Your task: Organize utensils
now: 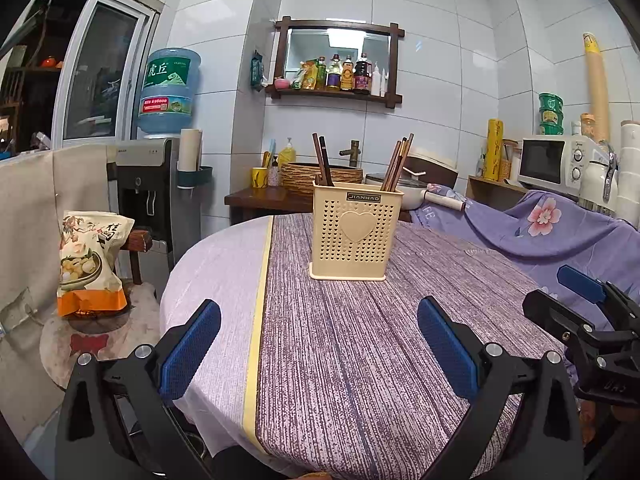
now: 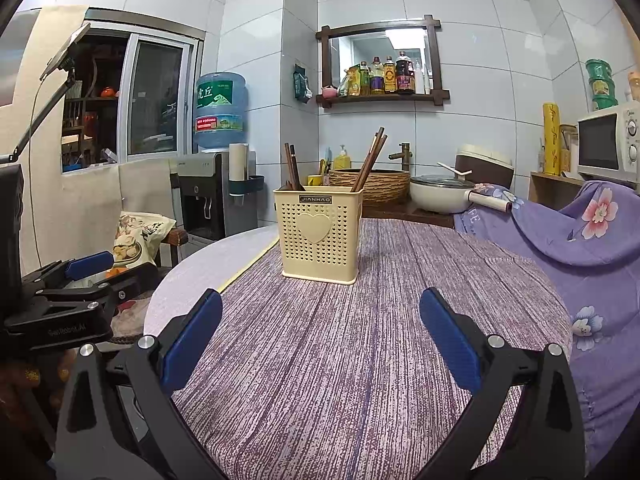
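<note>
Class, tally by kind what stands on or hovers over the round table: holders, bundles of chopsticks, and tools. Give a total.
Cream holder: 1
Chopstick bundles, one in the holder's left side and one in its right side: 2
Tools, left tool and right tool: 2
Total: 5

white tiled walls | wood-framed shelf | sliding window

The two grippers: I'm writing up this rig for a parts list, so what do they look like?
Both match: the left gripper and right gripper each have black angular plastic frames with triangular cut-outs, silver round bolt heads at the joints, and two fingers faced with blue textured pads. Seen from the side, the left one carries pale lettering on its black body. No cables or sleeves show.
</note>
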Demonstrator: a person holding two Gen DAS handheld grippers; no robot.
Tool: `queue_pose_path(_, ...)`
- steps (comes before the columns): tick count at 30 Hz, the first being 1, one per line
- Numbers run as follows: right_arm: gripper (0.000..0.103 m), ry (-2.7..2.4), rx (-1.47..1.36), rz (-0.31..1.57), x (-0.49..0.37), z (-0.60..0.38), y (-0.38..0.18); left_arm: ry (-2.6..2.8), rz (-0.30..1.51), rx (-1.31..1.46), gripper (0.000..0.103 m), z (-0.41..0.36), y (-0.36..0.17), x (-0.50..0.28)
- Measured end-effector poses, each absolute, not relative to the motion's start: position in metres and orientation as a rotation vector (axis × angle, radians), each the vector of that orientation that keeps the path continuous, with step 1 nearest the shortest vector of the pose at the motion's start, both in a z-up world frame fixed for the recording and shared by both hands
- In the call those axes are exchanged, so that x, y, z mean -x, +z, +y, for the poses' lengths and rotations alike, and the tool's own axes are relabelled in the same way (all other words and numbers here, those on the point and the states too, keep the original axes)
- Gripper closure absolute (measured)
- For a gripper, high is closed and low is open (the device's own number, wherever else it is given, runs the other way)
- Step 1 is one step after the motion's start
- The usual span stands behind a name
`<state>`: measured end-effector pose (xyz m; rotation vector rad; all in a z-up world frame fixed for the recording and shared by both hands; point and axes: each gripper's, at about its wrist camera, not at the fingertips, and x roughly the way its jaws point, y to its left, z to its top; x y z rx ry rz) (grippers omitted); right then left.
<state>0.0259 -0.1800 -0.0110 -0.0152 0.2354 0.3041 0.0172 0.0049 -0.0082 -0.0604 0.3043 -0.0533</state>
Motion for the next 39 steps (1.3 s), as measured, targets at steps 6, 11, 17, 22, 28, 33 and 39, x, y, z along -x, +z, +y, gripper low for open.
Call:
queue_pose_path(6,0.006,0.304,0.014,0.236,-0.0259,-0.1805,-0.011,-0.052,0.306,0.059,0.006,0.0045,-0.0087,-0.0174)
queue_pose_path(11,0.006,0.306,0.017,0.24,-0.026,-0.1799,-0.0114,-0.052,0.309,0.058,0.006,0.0047,-0.0089,-0.0174)
queue_pose_path(17,0.006,0.305,0.018,0.242,-0.0249,-0.1781,-0.012,-0.058,0.319,0.059,0.006,0.0053,-0.0107,-0.0189)
queue_pose_path(22,0.006,0.305,0.018,0.245,-0.0242,-0.1767,-0.0123,-0.06,0.331,0.066,0.006,0.0074,-0.0124,-0.0213)
queue_pose_path(28,0.006,0.303,0.016,0.247,-0.0254,-0.1761,-0.0122,-0.06,0.331,0.063,0.006,0.0072,-0.0128,-0.0209)
queue_pose_path(33,0.006,0.3,0.013,0.249,-0.0252,-0.1763,-0.0137,-0.057,0.336,0.053,0.006,0.0062,-0.0116,-0.0223)
queue_pose_path(39,0.006,0.302,0.01,0.255,-0.0248,-0.1762,-0.0146,-0.045,0.348,0.047,0.006,0.0073,-0.0125,-0.0244)
